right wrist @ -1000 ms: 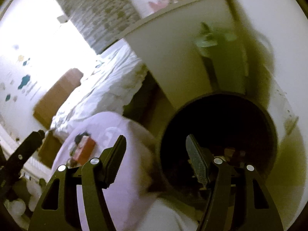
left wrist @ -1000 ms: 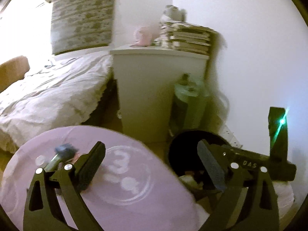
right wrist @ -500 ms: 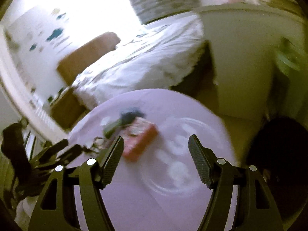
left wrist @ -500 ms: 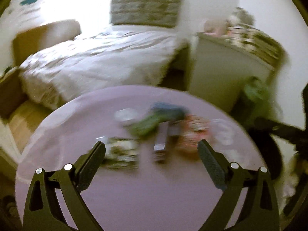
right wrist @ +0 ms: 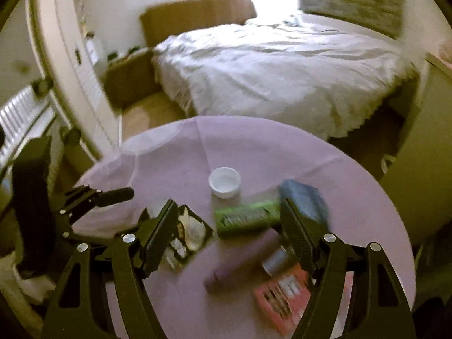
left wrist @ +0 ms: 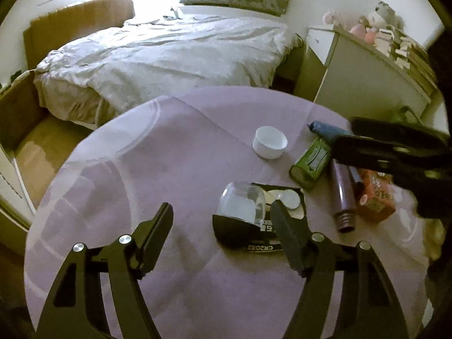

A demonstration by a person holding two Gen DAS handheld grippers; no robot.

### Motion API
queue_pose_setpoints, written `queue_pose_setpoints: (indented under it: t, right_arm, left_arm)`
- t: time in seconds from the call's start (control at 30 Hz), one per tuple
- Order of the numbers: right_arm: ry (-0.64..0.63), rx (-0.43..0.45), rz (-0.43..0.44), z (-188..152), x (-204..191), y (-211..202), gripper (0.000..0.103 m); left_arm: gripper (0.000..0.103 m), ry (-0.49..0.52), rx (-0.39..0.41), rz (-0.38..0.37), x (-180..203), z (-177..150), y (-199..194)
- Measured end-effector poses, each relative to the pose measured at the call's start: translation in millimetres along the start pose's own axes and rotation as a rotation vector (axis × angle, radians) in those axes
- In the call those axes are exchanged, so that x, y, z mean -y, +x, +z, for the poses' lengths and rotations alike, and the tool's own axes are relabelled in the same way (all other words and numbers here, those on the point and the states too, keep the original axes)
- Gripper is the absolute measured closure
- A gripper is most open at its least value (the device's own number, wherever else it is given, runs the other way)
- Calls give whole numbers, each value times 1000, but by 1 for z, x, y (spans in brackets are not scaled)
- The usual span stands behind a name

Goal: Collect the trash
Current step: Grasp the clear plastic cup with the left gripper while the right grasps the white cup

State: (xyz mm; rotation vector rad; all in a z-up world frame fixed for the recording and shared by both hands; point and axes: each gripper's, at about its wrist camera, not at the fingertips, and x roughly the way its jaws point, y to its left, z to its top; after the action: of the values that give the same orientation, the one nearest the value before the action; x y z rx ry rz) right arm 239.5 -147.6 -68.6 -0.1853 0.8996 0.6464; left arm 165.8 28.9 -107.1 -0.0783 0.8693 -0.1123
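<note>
Trash lies on a round purple table (left wrist: 175, 175): a white cap (left wrist: 269, 142), a green packet (left wrist: 310, 162), a blue wrapper (left wrist: 327, 131), a purple tube (left wrist: 343, 195), a red box (left wrist: 375, 195) and a black battery pack (left wrist: 248, 231) with a clear blister. My left gripper (left wrist: 221, 212) hovers low over the battery pack. Its jaws are closing with the pack between them, and the pads are not pressing on it. My right gripper (right wrist: 228, 202) is open above the green packet (right wrist: 245, 217), holding nothing.
Beyond the table stands a bed (left wrist: 169, 50) with a white cover, with a cardboard box (left wrist: 76, 25) behind it. A white cabinet (left wrist: 367, 79) with stacked books is at the right. A radiator (right wrist: 19, 113) is at the left.
Both views have swung left from the black bin to the table top. The left gripper has dropped closer to the battery pack and its jaws have narrowed.
</note>
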Motion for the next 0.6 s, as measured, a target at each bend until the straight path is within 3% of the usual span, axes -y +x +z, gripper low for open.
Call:
queue_pose_setpoints:
  t: [0.13, 0.27, 0.33, 0.43, 0.53, 0.6]
  right_arm:
    - [-22, -71, -23, 8, -3, 41, 33]
    - [-42, -121, -48, 18, -9, 69, 38]
    - [-54, -144, -54, 22, -11, 76, 39]
    - [-82, -178, -75, 23, -13, 88, 48]
    - [-67, -173, -69, 25, -10, 89, 66]
    - [-49, -169, -63, 24, -9, 87, 66]
  left_arm:
    - [42, -13, -7, -30, -4, 1, 4]
    - [43, 0, -12, -15, -7, 1, 6]
    - [49, -1, -15, 4, -9, 1, 7]
    - [58, -31, -9, 1, -13, 3, 7]
    - [63, -53, -5, -1, -18, 3, 6]
    - [64, -64, -3, -14, -19, 3, 4]
